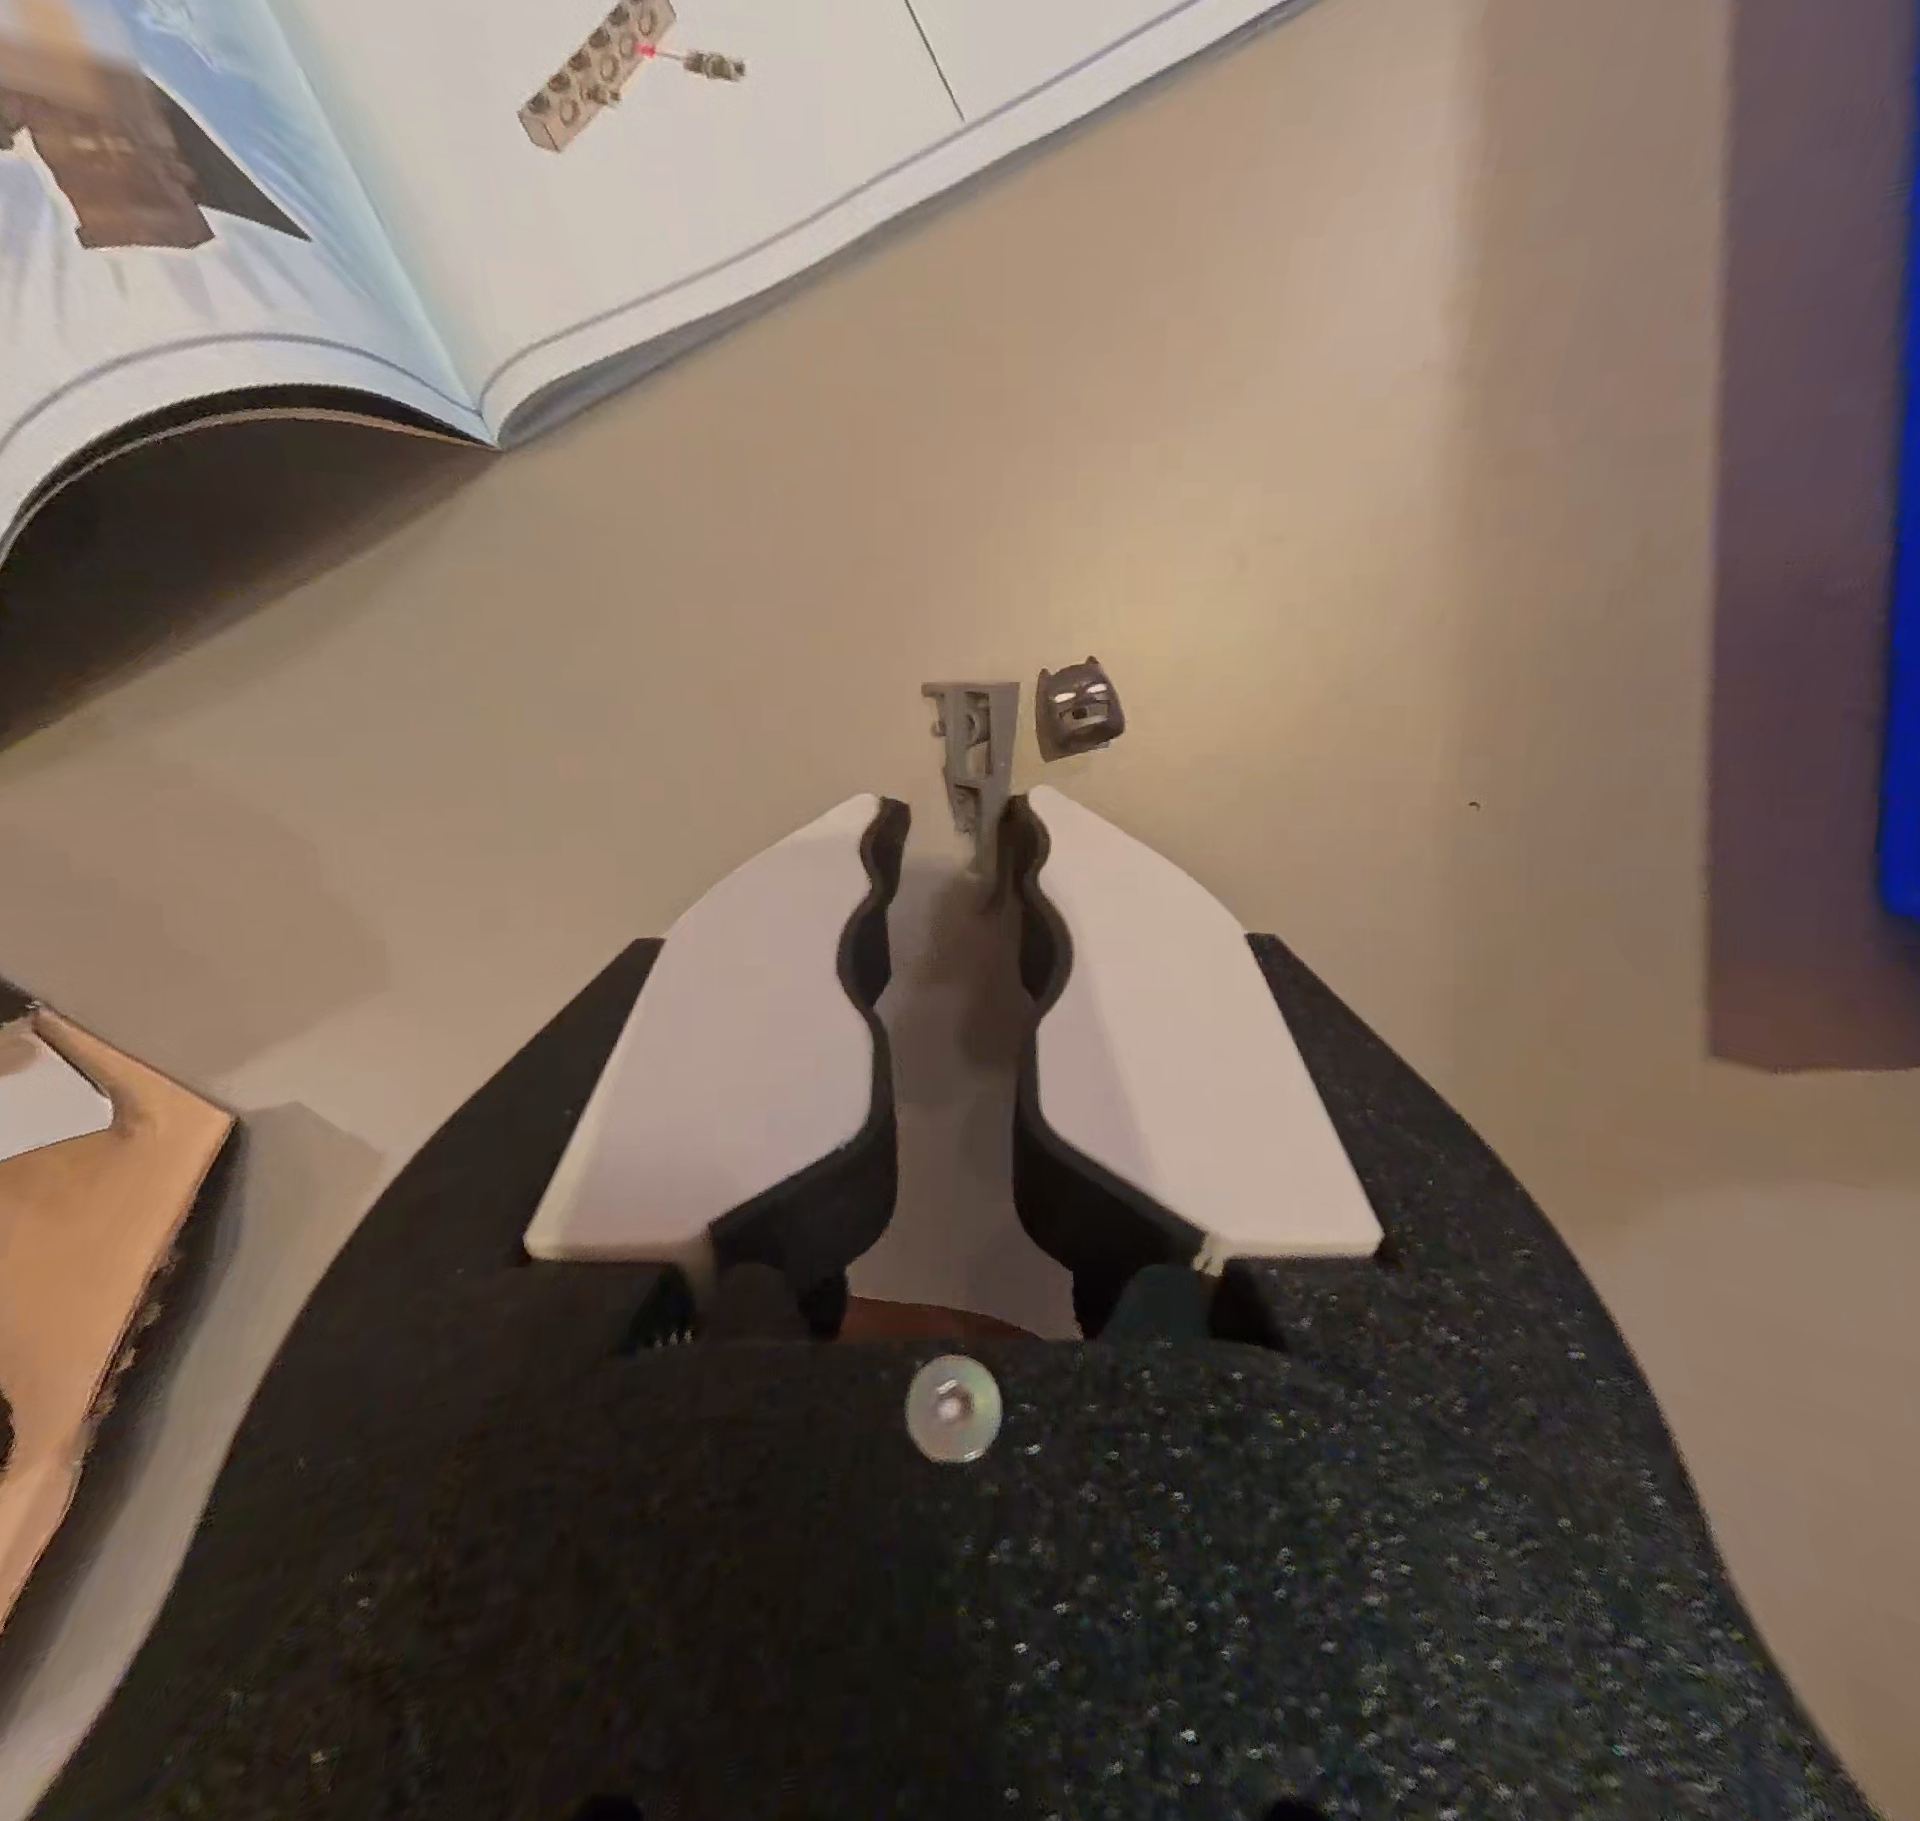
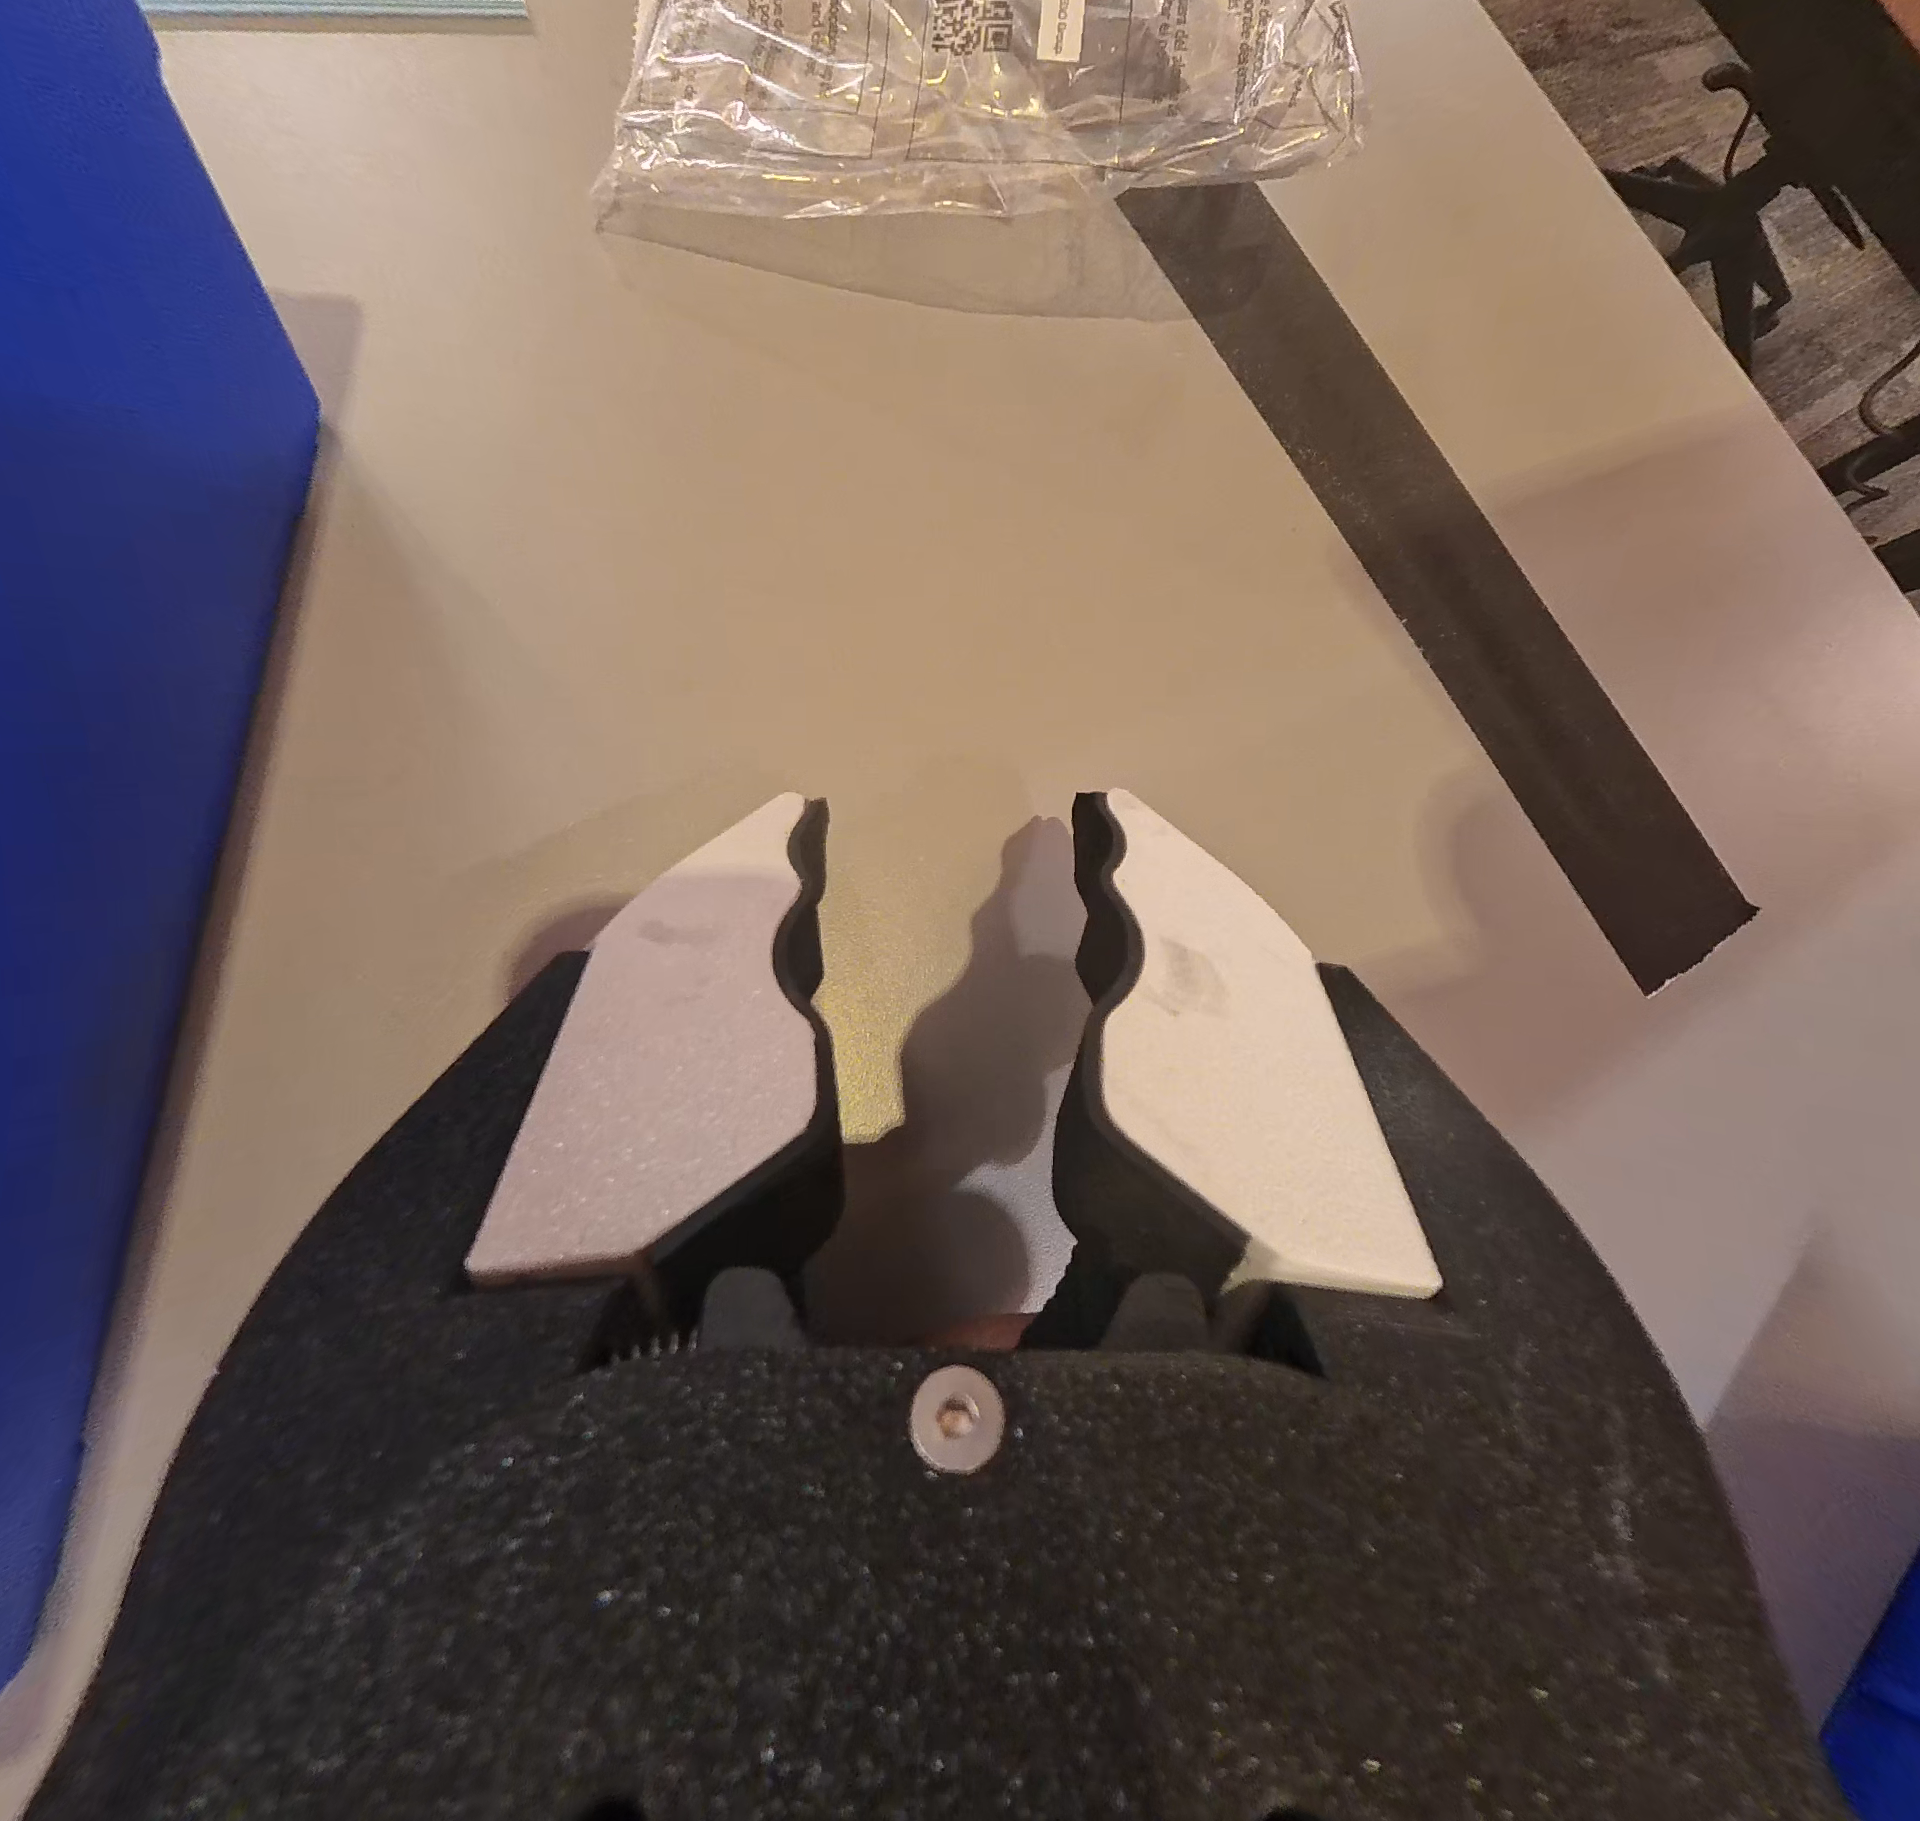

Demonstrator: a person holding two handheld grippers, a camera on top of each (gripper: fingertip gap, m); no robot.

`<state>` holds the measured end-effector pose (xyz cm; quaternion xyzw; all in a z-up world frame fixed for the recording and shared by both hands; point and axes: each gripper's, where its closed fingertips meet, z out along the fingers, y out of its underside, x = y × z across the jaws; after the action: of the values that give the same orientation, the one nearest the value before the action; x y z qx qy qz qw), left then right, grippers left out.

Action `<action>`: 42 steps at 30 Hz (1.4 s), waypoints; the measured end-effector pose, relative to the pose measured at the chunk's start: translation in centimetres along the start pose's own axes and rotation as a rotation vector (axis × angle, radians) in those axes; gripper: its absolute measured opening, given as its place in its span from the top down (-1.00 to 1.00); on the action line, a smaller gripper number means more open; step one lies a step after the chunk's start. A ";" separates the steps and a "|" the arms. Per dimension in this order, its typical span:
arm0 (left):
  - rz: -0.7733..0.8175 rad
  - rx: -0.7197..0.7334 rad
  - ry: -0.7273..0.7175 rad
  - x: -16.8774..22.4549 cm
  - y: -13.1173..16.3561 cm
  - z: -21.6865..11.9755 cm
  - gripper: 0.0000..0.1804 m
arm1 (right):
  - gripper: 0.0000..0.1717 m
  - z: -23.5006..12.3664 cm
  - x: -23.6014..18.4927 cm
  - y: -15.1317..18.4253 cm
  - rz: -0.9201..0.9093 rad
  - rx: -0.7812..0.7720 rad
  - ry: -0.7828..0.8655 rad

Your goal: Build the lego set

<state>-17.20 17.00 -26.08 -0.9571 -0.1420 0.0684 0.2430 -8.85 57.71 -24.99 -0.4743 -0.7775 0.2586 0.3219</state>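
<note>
A light grey wedge-shaped brick (image 1: 977, 769) and a dark grey masked toy head (image 1: 1081, 718) with white eye slits stand out against the plain beige bench (image 1: 1299, 483), between white fingers (image 1: 748, 1023) lined in black. Far left lies a white booklet (image 1: 582, 161) printed with grey and brown brick drawings. In the right view, a clear printed bag (image 2: 977, 57), a black strip (image 2: 1455, 566) and a solid blue block (image 2: 114, 483) break the beige.

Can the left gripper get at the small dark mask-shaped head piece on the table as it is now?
Probably not straight away. The head piece lies just beyond the gripper's right fingertip, nothing covering it, but the left gripper has a grey wedge piece standing between its narrowly open fingers, against the right pad, so the gap looks occupied.
</note>
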 end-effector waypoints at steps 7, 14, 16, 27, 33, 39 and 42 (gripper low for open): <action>-0.006 -0.011 -0.013 -0.3 0.3 0.0 0.94 | 0.46 0.0 0.0 0.0 -0.001 -0.001 0.001; 0.006 0.165 0.003 0.6 -4.7 -3.7 0.95 | 0.46 0.0 0.0 0.0 -0.005 -0.003 0.001; 0.054 0.249 0.024 2.2 -8.1 -5.5 0.95 | 0.46 0.0 0.0 0.0 -0.004 -0.003 0.001; 0.347 0.398 0.298 19.8 -22.0 -5.0 0.95 | 0.46 0.0 0.0 0.0 -0.004 0.000 0.000; 0.390 0.267 0.137 22.2 -21.9 1.5 0.95 | 0.46 0.0 -0.1 0.0 0.003 0.003 -0.014; 0.425 0.144 0.010 20.9 -20.9 4.7 0.73 | 0.45 0.0 -0.2 0.0 -0.006 -0.003 -0.011; 0.425 0.186 0.068 22.5 -21.9 4.2 0.70 | 0.46 0.0 -0.1 0.0 -0.005 -0.003 -0.010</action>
<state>-1.87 44.16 -20.53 -0.9408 0.0777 0.0986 0.3150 -8.78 57.59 -25.06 -0.4715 -0.7808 0.2587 0.3180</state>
